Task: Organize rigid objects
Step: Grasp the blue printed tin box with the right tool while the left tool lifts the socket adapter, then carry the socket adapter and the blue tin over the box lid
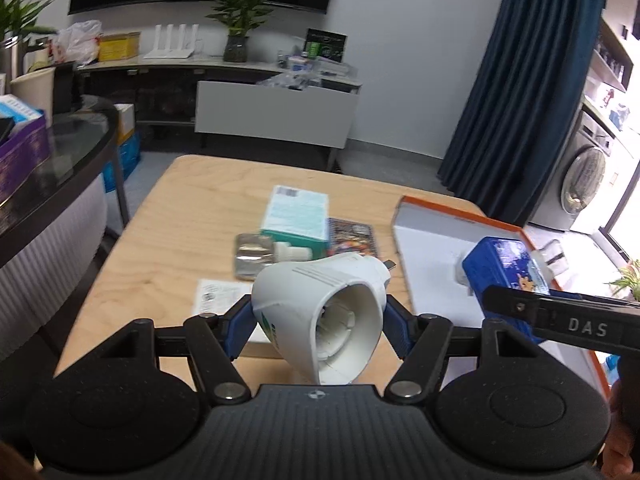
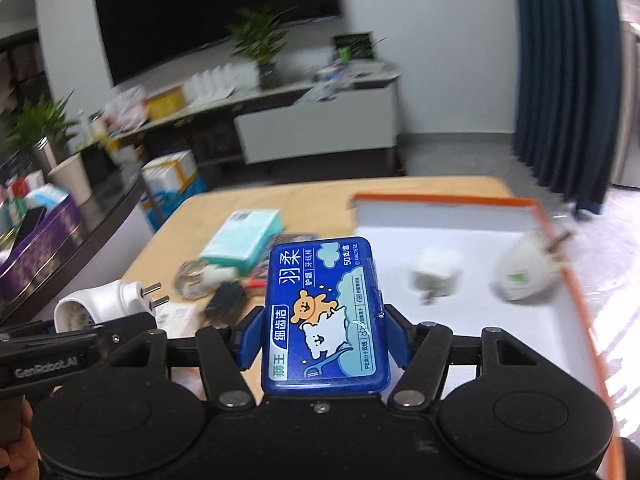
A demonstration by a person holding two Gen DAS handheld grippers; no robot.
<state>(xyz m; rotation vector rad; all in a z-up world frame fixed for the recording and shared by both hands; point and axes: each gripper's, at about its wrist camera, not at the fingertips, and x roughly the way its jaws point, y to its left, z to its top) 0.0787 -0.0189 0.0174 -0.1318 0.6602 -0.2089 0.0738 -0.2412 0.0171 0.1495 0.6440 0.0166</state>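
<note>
Left claw (image 1: 318, 316) clamped across the wide mouth of a white plug-in device (image 1: 320, 320), carried tilted above the tabletop (image 1: 172, 240), plug prongs pointing away. Right claw (image 2: 320, 340) closed on the long sides of a flat blue floss-pick case (image 2: 324, 316), label up, raised near the front left corner of the tray (image 2: 448, 200). Side grips probably chosen to leave each underside free for setting down. Orange-rimmed white tray holding 2 items: small white adapter (image 2: 436, 276), prongs facing down-left; second white plug-in device (image 2: 524, 272) lying near the right wall. Outside the tray, clustered mid-tabletop: teal box (image 1: 298, 216), small white bottle (image 1: 290, 252) beside a foil pack (image 1: 252, 252), printed card (image 1: 352, 236), paper slip (image 1: 216, 296). Judged stage: both items picked up, placement in tray pending.
</note>
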